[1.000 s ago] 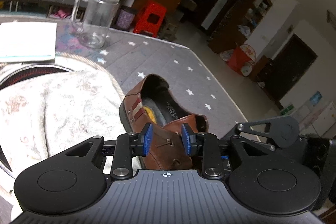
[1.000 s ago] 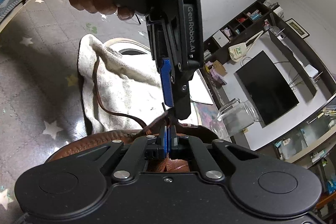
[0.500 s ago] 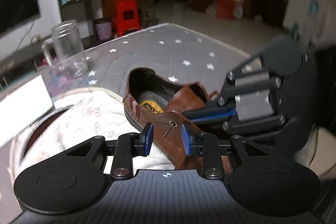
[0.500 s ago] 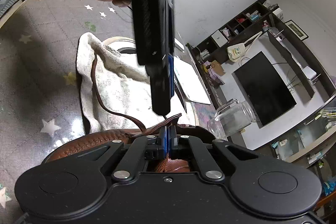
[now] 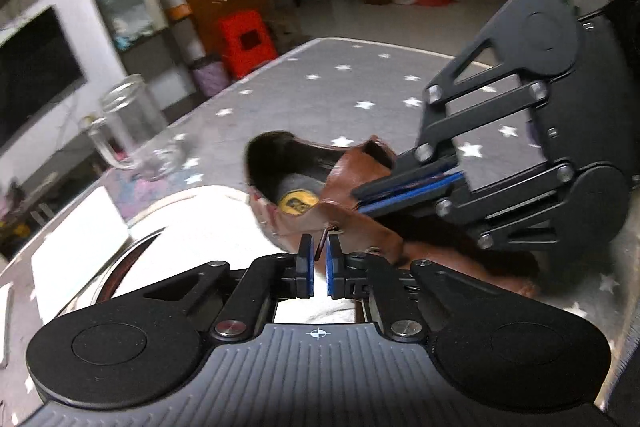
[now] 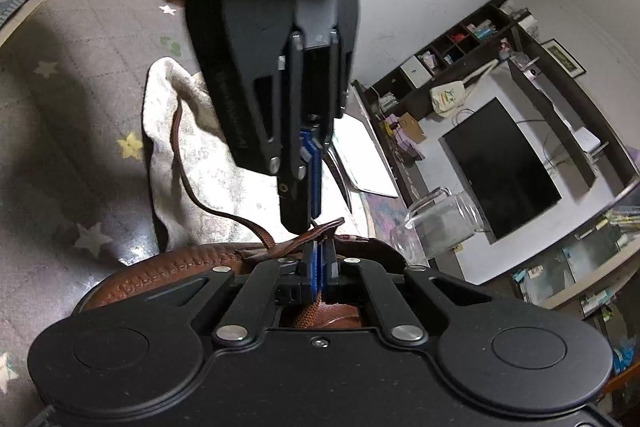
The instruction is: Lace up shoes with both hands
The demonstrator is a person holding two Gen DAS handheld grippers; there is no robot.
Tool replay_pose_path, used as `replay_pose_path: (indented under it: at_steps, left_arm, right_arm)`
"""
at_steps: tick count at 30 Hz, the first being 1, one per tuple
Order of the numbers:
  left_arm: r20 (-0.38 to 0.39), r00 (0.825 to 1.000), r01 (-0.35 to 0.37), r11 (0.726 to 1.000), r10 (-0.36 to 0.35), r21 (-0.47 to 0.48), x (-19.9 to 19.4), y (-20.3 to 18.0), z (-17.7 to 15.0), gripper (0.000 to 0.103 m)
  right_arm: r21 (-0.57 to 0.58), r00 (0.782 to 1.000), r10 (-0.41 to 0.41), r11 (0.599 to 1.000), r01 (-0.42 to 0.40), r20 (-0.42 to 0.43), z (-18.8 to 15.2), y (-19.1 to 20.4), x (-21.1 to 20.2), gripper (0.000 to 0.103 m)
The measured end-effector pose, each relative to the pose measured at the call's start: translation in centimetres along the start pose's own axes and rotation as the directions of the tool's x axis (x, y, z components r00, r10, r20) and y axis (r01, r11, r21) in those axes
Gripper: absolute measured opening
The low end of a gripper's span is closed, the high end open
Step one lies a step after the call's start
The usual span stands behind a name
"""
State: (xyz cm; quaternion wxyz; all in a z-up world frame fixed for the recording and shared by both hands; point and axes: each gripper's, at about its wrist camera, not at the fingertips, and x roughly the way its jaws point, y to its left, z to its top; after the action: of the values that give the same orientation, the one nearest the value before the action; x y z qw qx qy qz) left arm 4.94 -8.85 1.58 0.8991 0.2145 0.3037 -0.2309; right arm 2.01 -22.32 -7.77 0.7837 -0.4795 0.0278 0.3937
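While lying on one white towel (image 6: 200,163) atop star-print table (image 5: 360,83), one brown shoe (image 5: 320,187), opening toward far edge. One brown lace (image 6: 188,183) trailing left over towel. Two grippers: left gripper (image 5: 318,259) nearly closed, pads (image 5: 306,267) flanking lace tip at eyelet, contact unclear; right gripper (image 6: 320,263) clamped shut on shoe flap or lace, cannot tell which. One glass jar (image 5: 136,131) well apart, near table's far-left edge. Bare tabletop beyond shoe.
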Motion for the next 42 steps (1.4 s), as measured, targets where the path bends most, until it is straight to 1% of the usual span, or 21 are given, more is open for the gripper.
replay_pose_path:
  at_steps: [3, 7, 10, 13, 15, 16, 18, 20, 22, 23, 24, 25, 28, 32, 35, 37, 40, 41, 42]
  left_arm:
    - [0.023, 0.994, -0.102, 0.994, 0.103, -0.044, -1.1, 0.4, -0.2, 0.004]
    - [0.046, 0.976, -0.207, 0.973, 0.212, -0.102, -2.9, 1.3, -0.6, 0.003]
    - [0.058, 0.962, -0.258, 0.955, 0.269, -0.147, -4.5, 2.0, -1.1, 0.003]
    - [0.064, 0.954, -0.275, 0.942, 0.291, -0.192, -5.9, 2.8, -1.7, 0.003]
    - [0.059, 0.947, -0.298, 0.931, 0.317, -0.211, -6.4, 3.1, -2.1, 0.003]
    - [0.054, 0.946, -0.302, 0.928, 0.321, -0.22, -6.7, 3.3, -2.3, 0.003]
    - [0.043, 0.955, -0.273, 0.927, 0.293, -0.259, -7.0, 4.1, -2.7, 0.003]
    - [0.022, 0.958, -0.266, 0.917, 0.285, -0.299, -7.0, 4.7, -3.3, 0.003]
    - [0.001, 0.947, -0.305, 0.903, 0.321, -0.303, -7.1, 5.0, -3.8, 0.003]
    - [0.0, 0.948, -0.302, 0.901, 0.318, -0.312, -7.2, 5.1, -4.1, 0.003]
    - [-0.002, 0.95, -0.294, 0.894, 0.312, -0.338, -7.4, 5.6, -4.4, 0.003]
    - [-0.012, 0.948, -0.301, 0.886, 0.317, -0.354, -7.4, 6.0, -4.6, 0.003]
    - [-0.044, 0.951, -0.301, 0.885, 0.305, -0.356, -7.1, 6.3, -5.0, 0.003]
    - [-0.083, 0.945, -0.324, 0.874, 0.316, -0.363, -6.6, 6.8, -5.7, 0.003]
    - [-0.118, 0.95, -0.311, 0.874, 0.287, -0.374, -5.8, 7.3, -6.8, 0.004]
    - [-0.141, 0.948, -0.318, 0.869, 0.286, -0.379, -5.4, 7.5, -7.4, 0.008]
    - [-0.171, 0.94, -0.34, 0.866, 0.296, -0.366, -5.4, 7.8, -8.5, 0.011]
    - [-0.179, 0.939, -0.34, 0.865, 0.293, -0.369, -5.3, 8.0, -8.8, 0.014]
    - [-0.186, 0.942, -0.33, 0.869, 0.279, -0.37, -5.5, 8.2, -9.3, 0.016]
  right_arm:
    - [0.015, 1.0, -0.017, 1.0, 0.017, -0.004, 0.1, 0.1, -0.5, 0.001]
    - [0.035, 0.999, -0.03, 0.999, 0.03, -0.016, -0.1, 0.8, -1.7, 0.001]
    - [0.045, 0.999, -0.025, 0.999, 0.027, -0.04, -0.4, 2.0, -2.6, 0.001]
    - [0.063, 0.997, -0.021, 0.998, 0.026, -0.077, -1.0, 3.3, -3.0, 0.001]
    - [0.08, 0.995, -0.024, 0.996, 0.032, -0.098, -1.5, 3.8, -3.1, 0.001]
    - [0.093, 0.994, -0.027, 0.995, 0.037, -0.107, -1.6, 4.0, -3.1, 0.001]
    - [0.103, 0.993, -0.028, 0.994, 0.04, -0.112, -1.7, 4.1, -3.0, 0.001]
    - [0.11, 0.993, -0.029, 0.993, 0.042, -0.116, -1.7, 4.1, -2.9, 0.001]
    - [0.117, 0.992, -0.029, 0.992, 0.043, -0.119, -1.7, 4.2, -2.8, 0.001]
    - [0.12, 0.992, -0.03, 0.992, 0.044, -0.121, -1.7, 4.2, -2.7, 0.001]
    - [0.123, 0.992, -0.03, 0.991, 0.045, -0.122, -1.7, 4.2, -2.6, 0.001]
    - [0.127, 0.992, -0.03, 0.991, 0.046, -0.124, -1.7, 4.2, -2.6, 0.001]
    - [0.137, 0.991, -0.031, 0.989, 0.049, -0.129, -1.8, 4.3, -2.4, 0.001]
    - [0.151, 0.99, -0.032, 0.987, 0.053, -0.135, -1.8, 4.3, -2.1, 0.002]
    - [0.161, 0.99, -0.033, 0.985, 0.055, -0.14, -1.9, 4.4, -1.9, 0.002]
    - [0.168, 0.989, -0.033, 0.984, 0.057, -0.144, -1.9, 4.4, -1.8, 0.002]
    - [0.172, 0.988, -0.031, 0.984, 0.056, -0.149, -1.6, 4.7, -2.1, 0.002]
    - [0.172, 0.988, -0.029, 0.984, 0.055, -0.15, -1.5, 4.8, -2.3, 0.002]
    - [0.173, 0.988, -0.028, 0.983, 0.054, -0.15, -1.6, 4.8, -2.3, 0.002]
